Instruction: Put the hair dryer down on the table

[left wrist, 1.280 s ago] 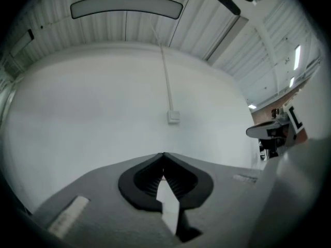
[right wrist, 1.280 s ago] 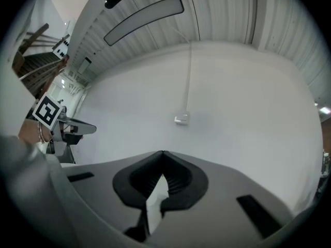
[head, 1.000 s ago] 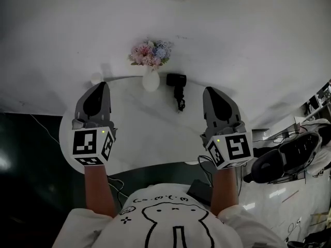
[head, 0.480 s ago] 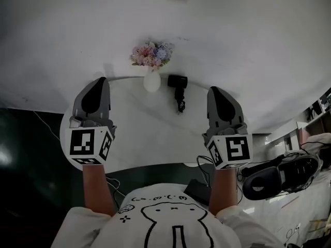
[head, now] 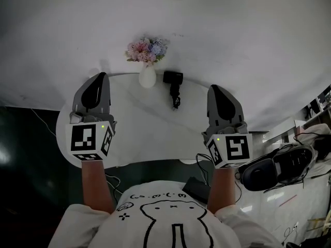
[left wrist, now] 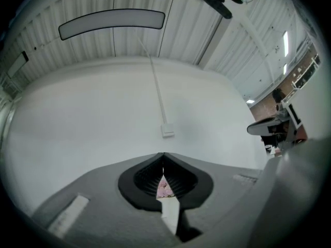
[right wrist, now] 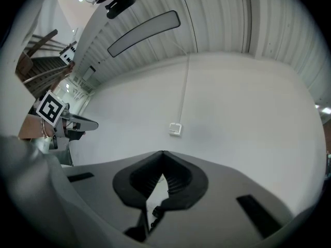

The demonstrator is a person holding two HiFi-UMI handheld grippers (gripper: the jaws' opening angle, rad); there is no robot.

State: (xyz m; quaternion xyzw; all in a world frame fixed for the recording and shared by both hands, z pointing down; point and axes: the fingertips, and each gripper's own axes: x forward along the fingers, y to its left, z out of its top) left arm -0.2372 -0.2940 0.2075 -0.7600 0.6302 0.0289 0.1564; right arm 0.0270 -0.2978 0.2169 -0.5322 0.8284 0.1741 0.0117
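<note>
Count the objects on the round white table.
2: a white vase of pastel flowers at the far edge; a black hair dryer right of it. Others may be hidden.

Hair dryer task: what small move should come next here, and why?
Probably none beyond drawing both hands back: the hair dryer already lies on the table beside the vase, and the left tongs and right tongs are shut, empty and well short of it.

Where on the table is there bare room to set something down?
The table is bare across its middle and near edge, between left gripper and right gripper. Its far edge is crowded: vase beside hair dryer.
</note>
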